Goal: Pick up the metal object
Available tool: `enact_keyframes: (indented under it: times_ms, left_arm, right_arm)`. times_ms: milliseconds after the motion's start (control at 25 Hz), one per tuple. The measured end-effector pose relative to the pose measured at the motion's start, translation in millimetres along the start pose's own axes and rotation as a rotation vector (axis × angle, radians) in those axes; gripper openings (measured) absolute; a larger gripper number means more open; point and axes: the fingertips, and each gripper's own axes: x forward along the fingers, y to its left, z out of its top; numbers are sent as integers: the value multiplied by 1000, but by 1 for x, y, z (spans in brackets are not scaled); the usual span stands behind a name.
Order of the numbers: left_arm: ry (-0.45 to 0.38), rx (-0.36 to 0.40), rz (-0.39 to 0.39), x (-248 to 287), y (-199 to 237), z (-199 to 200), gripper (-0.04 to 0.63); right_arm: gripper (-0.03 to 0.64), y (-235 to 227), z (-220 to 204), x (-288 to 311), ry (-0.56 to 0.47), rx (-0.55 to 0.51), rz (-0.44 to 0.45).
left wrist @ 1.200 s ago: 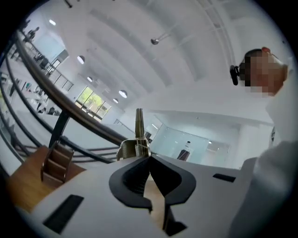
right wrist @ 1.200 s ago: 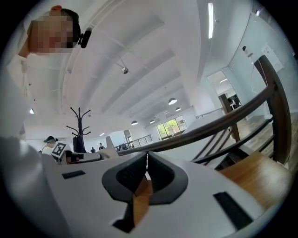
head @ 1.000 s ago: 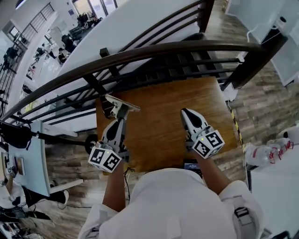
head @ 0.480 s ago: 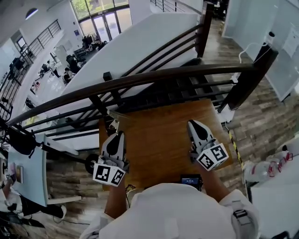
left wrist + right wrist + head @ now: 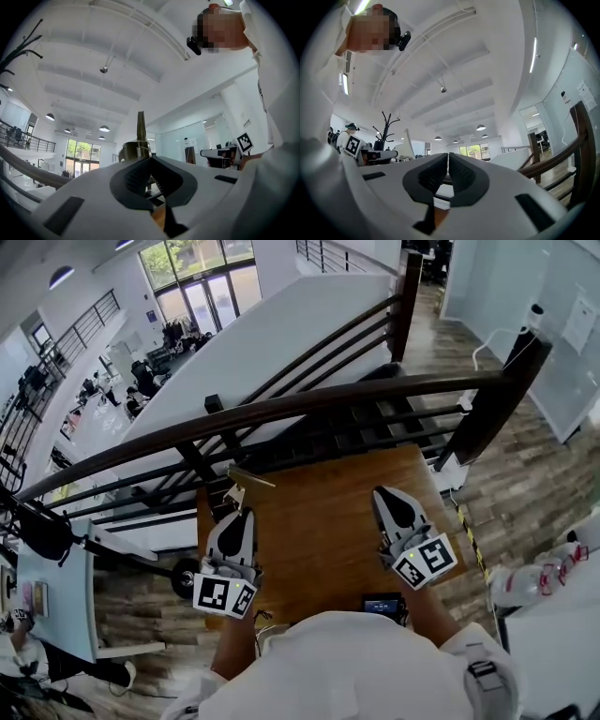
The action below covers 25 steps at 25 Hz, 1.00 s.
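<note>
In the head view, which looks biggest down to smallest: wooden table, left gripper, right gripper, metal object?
Largest: wooden table
Next: left gripper and right gripper, alike, so unranked
Smallest: metal object, pinched in the left gripper

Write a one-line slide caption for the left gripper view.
Left gripper shut on the metal object, a thin strip standing up beyond the jaws.

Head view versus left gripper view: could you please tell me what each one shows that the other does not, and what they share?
Only the head view shows the floor and the small screen at the near edge of the table. Only the left gripper view shows the ribbed pads and the spring of the metal object. Both show the left hand-held gripper shut on that object.
</note>
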Motion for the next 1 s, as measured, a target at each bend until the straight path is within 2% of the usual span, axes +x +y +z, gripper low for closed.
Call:
enact_keyframes:
  times_ms: [760,1000]
  left_arm:
    - [8,-50,-24,13,-9,-15,21]
    - [6,-63,-33,14,-5,-17,21]
  right_arm:
    - [25,-21,-5,-7,12,45,-14]
    - [25,-14,-8,-1,17,44,0]
